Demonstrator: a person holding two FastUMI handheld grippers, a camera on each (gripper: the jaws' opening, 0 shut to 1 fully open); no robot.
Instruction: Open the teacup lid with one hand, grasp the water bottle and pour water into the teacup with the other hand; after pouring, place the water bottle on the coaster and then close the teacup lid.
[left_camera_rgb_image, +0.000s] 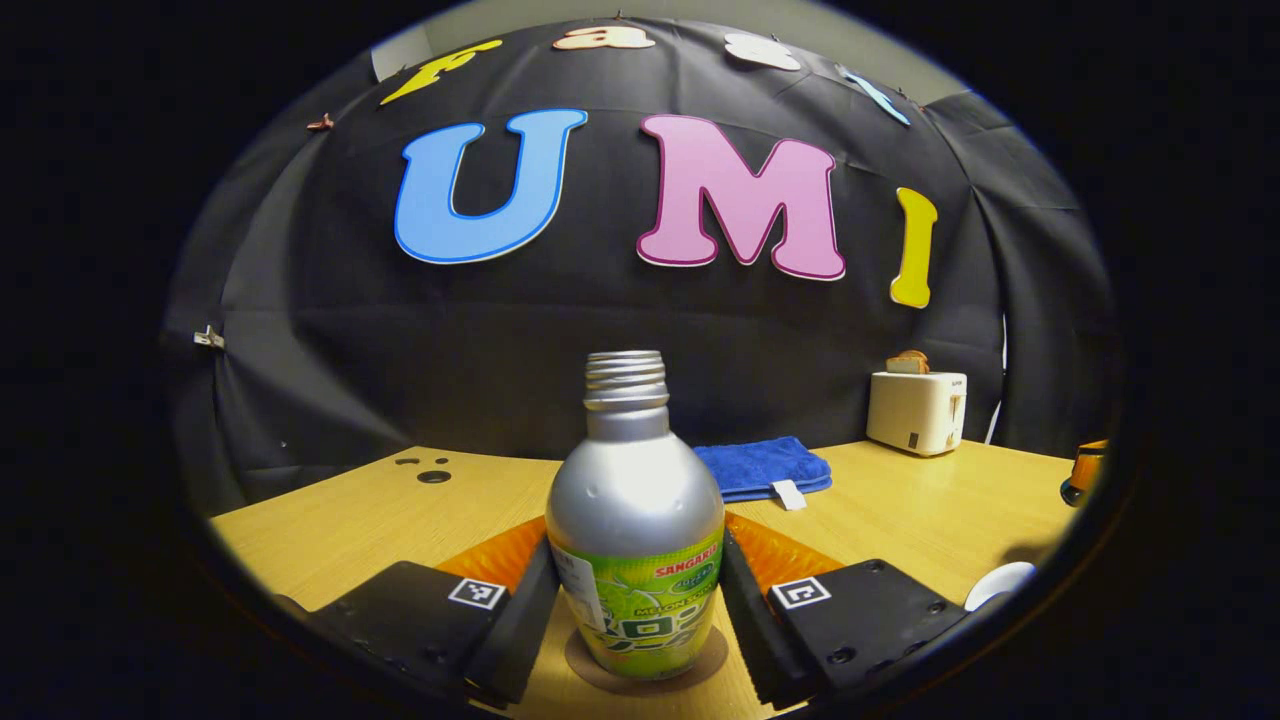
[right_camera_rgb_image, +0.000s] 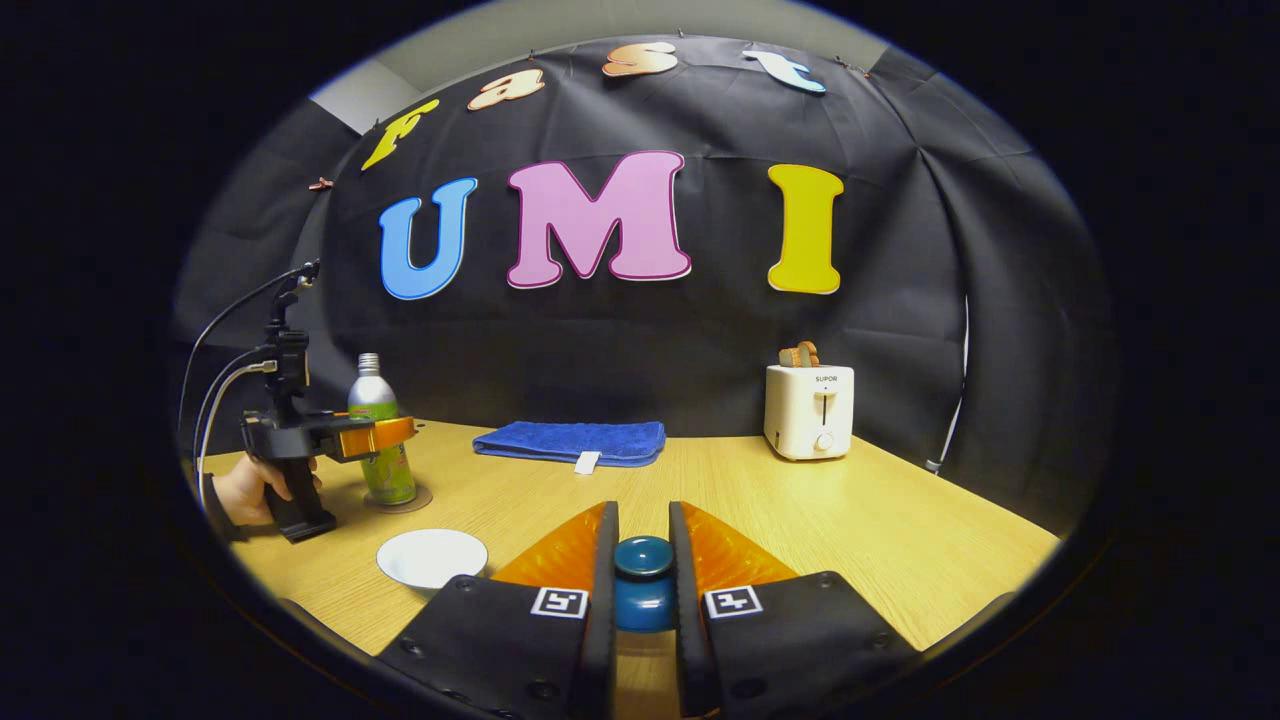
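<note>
Left hand-held gripper (left_camera_rgb_image: 637, 610): the aluminium water bottle (left_camera_rgb_image: 635, 530) stands upright between its two fingers, uncapped, base on the round brown coaster (left_camera_rgb_image: 645, 672). Both black pads lie against the bottle's sides, so the grip reads as closed on the bottle. From the right gripper view the same left hand-held gripper (right_camera_rgb_image: 385, 437) sits at the far left of the worktop (right_camera_rgb_image: 900, 530), held by a hand (right_camera_rgb_image: 250, 490), with the bottle (right_camera_rgb_image: 378, 430) in its orange fingers and the coaster (right_camera_rgb_image: 400, 500) under the bottle.

Right hand-held gripper (right_camera_rgb_image: 641, 585): fingers drawn close, pinching the dark blue knob of the teacup lid (right_camera_rgb_image: 642, 580) between them. The teacup body under the lid is hidden by the fingers.

White saucer (right_camera_rgb_image: 432, 556) lies on the worktop between the two grippers, nearer the bottle. Folded blue towel (right_camera_rgb_image: 572, 441) lies toward the back wall; white toaster (right_camera_rgb_image: 810, 410) with bread slices in it stands at back right.
</note>
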